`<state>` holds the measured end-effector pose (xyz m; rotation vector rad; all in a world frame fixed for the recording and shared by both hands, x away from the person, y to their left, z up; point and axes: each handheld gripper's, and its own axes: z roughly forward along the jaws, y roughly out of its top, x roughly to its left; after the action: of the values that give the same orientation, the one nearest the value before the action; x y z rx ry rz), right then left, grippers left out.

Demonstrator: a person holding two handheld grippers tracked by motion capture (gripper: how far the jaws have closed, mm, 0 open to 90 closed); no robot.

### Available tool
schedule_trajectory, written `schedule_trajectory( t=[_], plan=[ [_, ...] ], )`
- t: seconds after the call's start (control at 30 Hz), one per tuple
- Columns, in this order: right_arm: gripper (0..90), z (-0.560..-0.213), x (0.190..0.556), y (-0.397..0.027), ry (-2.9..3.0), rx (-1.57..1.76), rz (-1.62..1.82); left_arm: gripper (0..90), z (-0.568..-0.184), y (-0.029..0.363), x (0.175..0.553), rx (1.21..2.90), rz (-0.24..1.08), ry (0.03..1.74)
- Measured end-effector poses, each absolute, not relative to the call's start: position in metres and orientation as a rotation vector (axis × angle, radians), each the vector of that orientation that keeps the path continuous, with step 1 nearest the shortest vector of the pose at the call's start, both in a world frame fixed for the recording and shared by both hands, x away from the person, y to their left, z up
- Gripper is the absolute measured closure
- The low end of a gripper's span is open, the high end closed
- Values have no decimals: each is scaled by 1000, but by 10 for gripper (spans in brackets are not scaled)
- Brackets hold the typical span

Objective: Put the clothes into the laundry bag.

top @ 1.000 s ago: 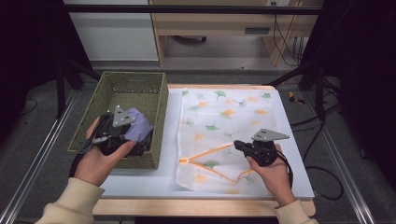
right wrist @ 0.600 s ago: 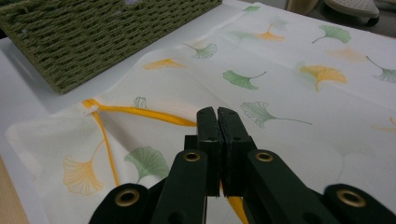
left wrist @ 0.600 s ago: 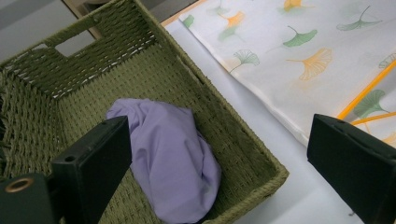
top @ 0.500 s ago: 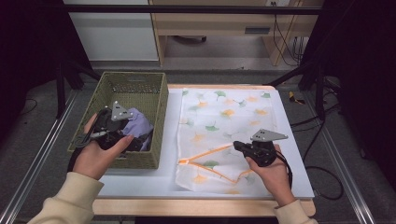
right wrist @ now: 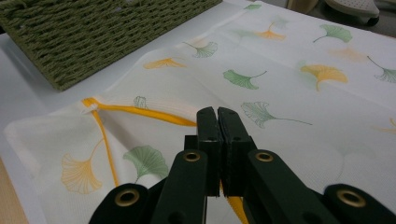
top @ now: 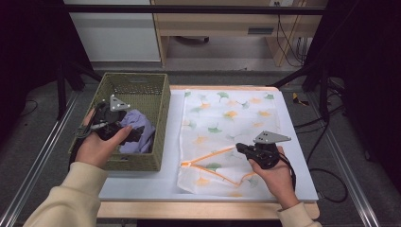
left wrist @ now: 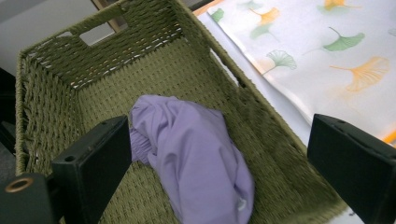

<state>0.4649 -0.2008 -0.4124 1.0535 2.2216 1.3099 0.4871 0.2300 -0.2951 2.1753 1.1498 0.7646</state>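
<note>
- The white table top [top: 293,179] lies under your right gripper [top: 239,147] and runs out to its right
- Its wooden front edge [top: 189,210] sits nearer to you than both grippers
- A metal rail [top: 38,161] runs along the outer side of your left gripper [top: 136,134], and another rail [top: 343,161] runs well out to the right of your right gripper
- A white cabinet [top: 113,38] stands far beyond your left gripper
- A pale wooden bench [top: 222,23] stands far beyond both grippers, with cables [top: 283,33] hanging at its right end
- A small yellow and black object [top: 297,98] lies beyond your right gripper, off the table's far corner, too small to identify
</note>
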Motion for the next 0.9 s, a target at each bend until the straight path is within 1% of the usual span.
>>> schedule_trajectory(
  t=[0.23, 0.6, 0.73, 0.9],
  plan=[
    [888, -412, 465, -201, 2223, 1052, 1311, 64, -304, 233, 506, 2182, 757, 1191],
    [887, -415, 466, -200, 2232, 1051, 1302, 64, -328, 232, 542, 2225, 731, 1249],
    [888, -417, 466, -201, 2235, 1053, 1304, 80, -333, 237, 553, 2173, 712, 1271],
    [887, -418, 466, -200, 2240, 1054, 1298, 77, -348, 242, 568, 2180, 681, 1298]
  ],
)
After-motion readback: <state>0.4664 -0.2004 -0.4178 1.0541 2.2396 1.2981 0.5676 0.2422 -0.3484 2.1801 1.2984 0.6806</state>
